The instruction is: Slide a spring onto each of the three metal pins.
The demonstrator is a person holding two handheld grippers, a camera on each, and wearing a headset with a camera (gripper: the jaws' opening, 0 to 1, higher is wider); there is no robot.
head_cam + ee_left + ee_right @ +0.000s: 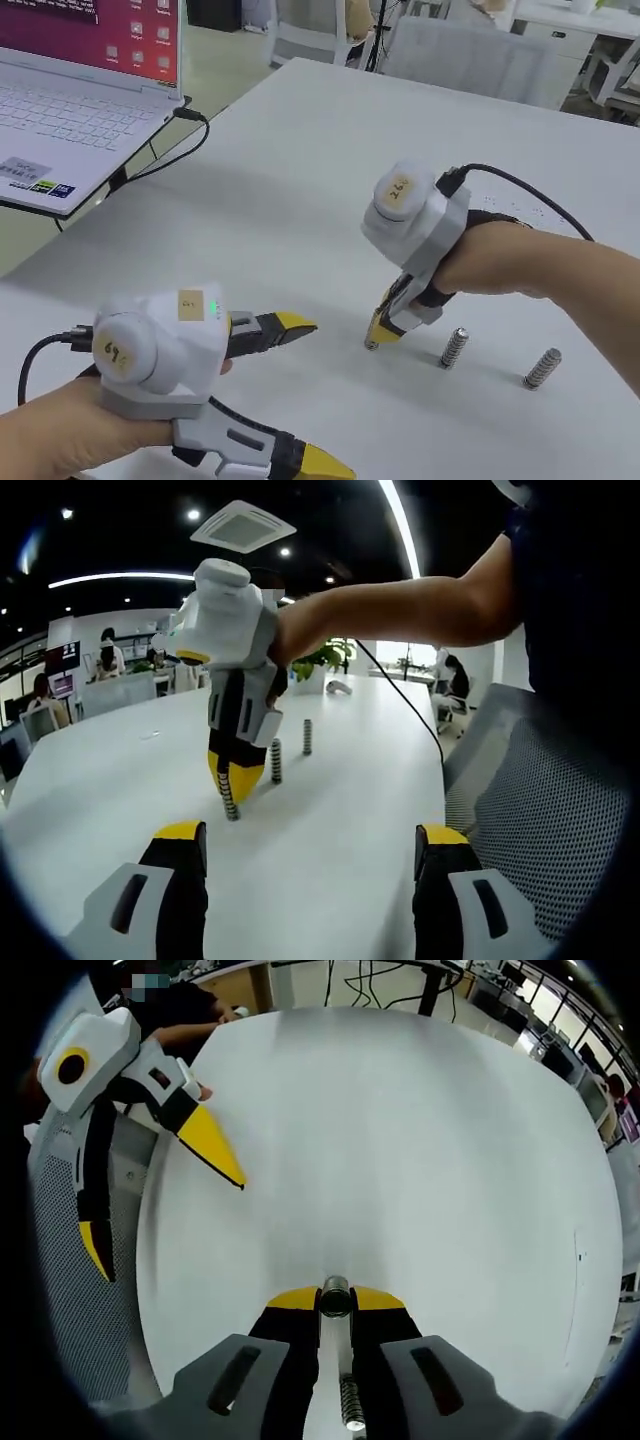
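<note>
The right gripper (pixel 378 332) points down at the bench (pixel 300 180), a bit right of centre in the head view, w/ the right hand (pixel 480 265) around its body. Its jaws are clenched on a spring (pixel 230 798), which stands upright w/ its lower end touching the bench top. In the right gripper view a round metal end shows between the yellow tips, and coils show lower down between the jaws. It is prob. a pin inside the spring, but I cannot tell this for sure.

Two more springs stand on the bench in approx. one row w/ the held one. The second spring (pixel 454 347) is near the right gripper, and the third spring (pixel 541 368) is farther to the right. They are apart from each other, and no gripper touches them.

The left gripper (pixel 312 393) is at the bottom left of the head view, low over the bench, held by the left hand (pixel 60 430). Its jaws are released and spread wide, w/ nothing between them. It points toward the right gripper and the row of springs and is well apart from them.

A laptop (pixel 70 110) w/ lit screen is at the upper left of the head view, and a black cable (pixel 170 150) hangs from its side.
</note>
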